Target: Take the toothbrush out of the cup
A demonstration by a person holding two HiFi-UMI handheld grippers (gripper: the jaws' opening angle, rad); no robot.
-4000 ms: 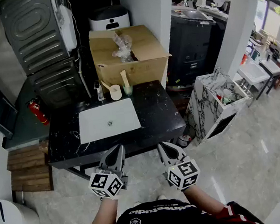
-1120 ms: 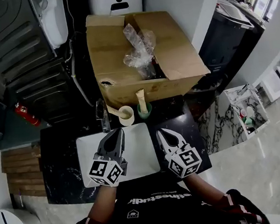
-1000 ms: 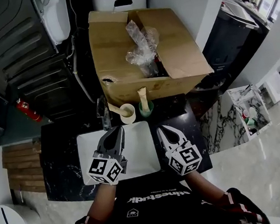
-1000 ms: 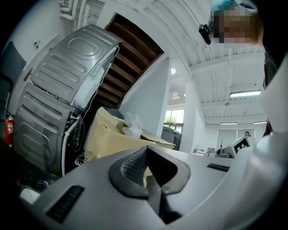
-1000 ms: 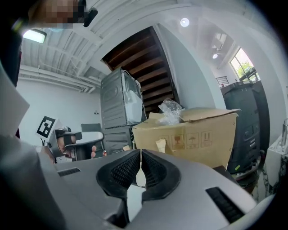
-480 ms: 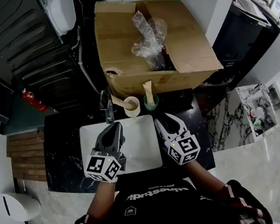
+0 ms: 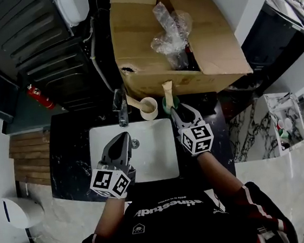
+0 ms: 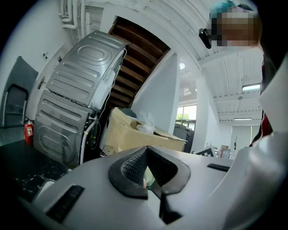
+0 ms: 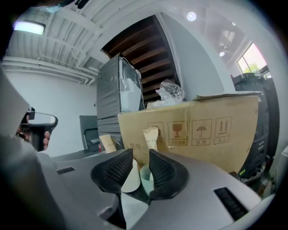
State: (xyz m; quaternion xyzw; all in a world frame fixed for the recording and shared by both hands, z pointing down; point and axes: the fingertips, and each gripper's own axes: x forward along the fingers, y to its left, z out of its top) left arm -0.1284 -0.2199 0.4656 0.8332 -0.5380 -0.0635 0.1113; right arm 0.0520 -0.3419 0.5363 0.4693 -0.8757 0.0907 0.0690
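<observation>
**Head view:** Over a black tabletop [image 7: 69,160] with a white sink [image 7: 165,163], the right gripper [image 7: 181,111] reaches toward 12 o'clock. Its tips stop just short of the green cup [image 7: 170,104], where the wrapped toothbrush [image 7: 167,89] stands upright in front of the cardboard box [image 7: 186,38]. That arm is lined up on this brush, so it is the likely target. A cream cup [image 7: 149,107] with a second brush [image 7: 134,103] sits at the green cup's 9 o'clock. The left gripper [image 7: 120,141] hovers above the sink, apparently in reserve.

**Left gripper view:** The left gripper's fingers [image 8: 132,166] are pressed together on nothing.

**Right gripper view:** The fingers [image 9: 164,173] have just swung apart and drawn in a touch, and they stand wide. Both cups show through the gap but lie beyond it, untouched. The toothbrush rises at 12 o'clock above the opening — a spread seemingly set to take it.
</observation>
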